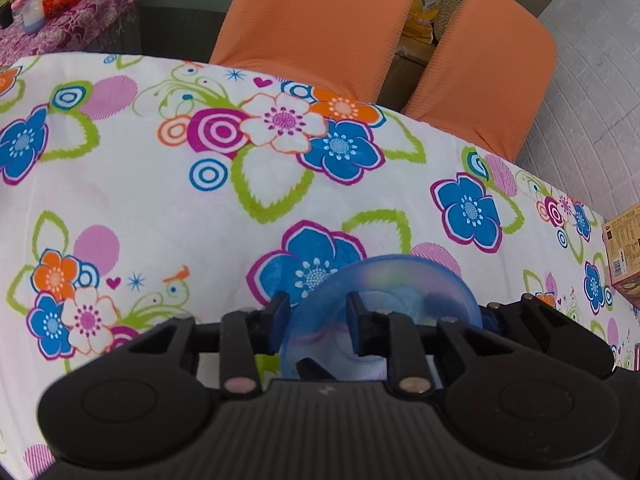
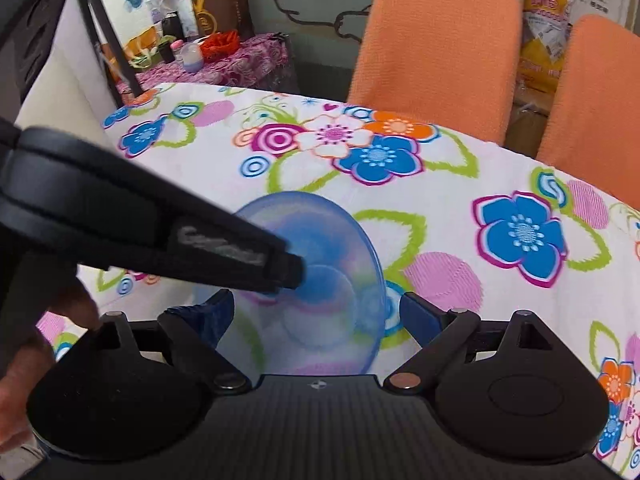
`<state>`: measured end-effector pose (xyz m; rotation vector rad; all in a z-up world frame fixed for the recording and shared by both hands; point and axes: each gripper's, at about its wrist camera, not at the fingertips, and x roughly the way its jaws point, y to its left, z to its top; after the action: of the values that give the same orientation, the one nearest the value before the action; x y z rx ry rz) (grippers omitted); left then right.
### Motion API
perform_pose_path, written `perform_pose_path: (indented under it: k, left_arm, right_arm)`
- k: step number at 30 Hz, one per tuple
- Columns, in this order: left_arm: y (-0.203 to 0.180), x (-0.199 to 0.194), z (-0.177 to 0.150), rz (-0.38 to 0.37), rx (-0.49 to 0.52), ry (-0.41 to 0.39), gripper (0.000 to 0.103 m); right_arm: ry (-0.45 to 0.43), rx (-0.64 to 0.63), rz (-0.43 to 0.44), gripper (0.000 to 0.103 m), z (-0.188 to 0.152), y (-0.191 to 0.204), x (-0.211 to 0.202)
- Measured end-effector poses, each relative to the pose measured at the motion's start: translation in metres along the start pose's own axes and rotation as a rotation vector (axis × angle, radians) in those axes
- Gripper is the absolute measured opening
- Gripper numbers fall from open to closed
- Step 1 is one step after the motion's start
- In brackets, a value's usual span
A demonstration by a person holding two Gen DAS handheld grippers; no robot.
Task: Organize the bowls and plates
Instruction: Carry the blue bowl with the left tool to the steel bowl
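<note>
Tablecloth (image 1: pixel 132 200) ahead open; chairs (image 1: pixel 320 20) perhaps block beyond.

Translucent blue bowl (image 2: pixel 320 280), tilted on edge, raised above flowered tablecloth (image 2: pixel 440 208).

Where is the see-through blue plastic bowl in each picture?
Left wrist view: the see-through blue plastic bowl is bottom centre, pinched between the left gripper fingers.
Right wrist view: lower centre, tilted on edge, gripped by the left gripper, between the open right gripper fingers.
Shared landmark: the big blue flower on the tablecloth.
</note>
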<state>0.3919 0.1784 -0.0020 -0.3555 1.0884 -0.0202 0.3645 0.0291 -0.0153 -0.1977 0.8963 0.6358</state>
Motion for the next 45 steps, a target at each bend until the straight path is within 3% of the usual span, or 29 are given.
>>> perform_pose_path:
  k: [3, 11, 13, 15, 21, 28, 36, 45]
  left_arm:
    - [0.005, 0.002, -0.001, 0.024, -0.001, -0.005, 0.022]
    - [-0.001, 0.004, -0.004, 0.041, 0.033, -0.038, 0.023]
    - [-0.005, 0.005, -0.006, 0.013, 0.033, -0.023, 0.011]
    - [-0.008, 0.004, -0.004, 0.004, 0.036, -0.016, 0.011]
    - [-0.007, -0.002, -0.002, -0.023, 0.010, 0.021, 0.010]
    - [-0.022, -0.019, -0.021, -0.023, 0.030, 0.024, 0.010]
    - [-0.063, -0.056, -0.063, -0.110, 0.056, 0.023, 0.010]
    - [-0.134, -0.094, -0.149, -0.212, 0.155, 0.038, 0.011]
  right_arm:
    - [-0.020, 0.022, -0.050, 0.077, -0.005, -0.013, -0.002]
    - [-0.046, 0.027, 0.025, 0.073, -0.017, -0.018, -0.003]
    - [-0.047, -0.007, 0.039, 0.066, -0.016, -0.006, -0.003]
    - [-0.059, -0.012, 0.045, 0.066, -0.011, 0.000, -0.009]
    - [0.024, 0.061, 0.097, 0.067, -0.010, -0.006, -0.013]
    - [0.027, 0.090, 0.086, 0.069, -0.024, -0.003, -0.039]
    - [0.010, 0.129, 0.034, 0.069, -0.061, -0.012, -0.102]
    - [-0.032, 0.214, -0.061, 0.067, -0.141, -0.020, -0.190]
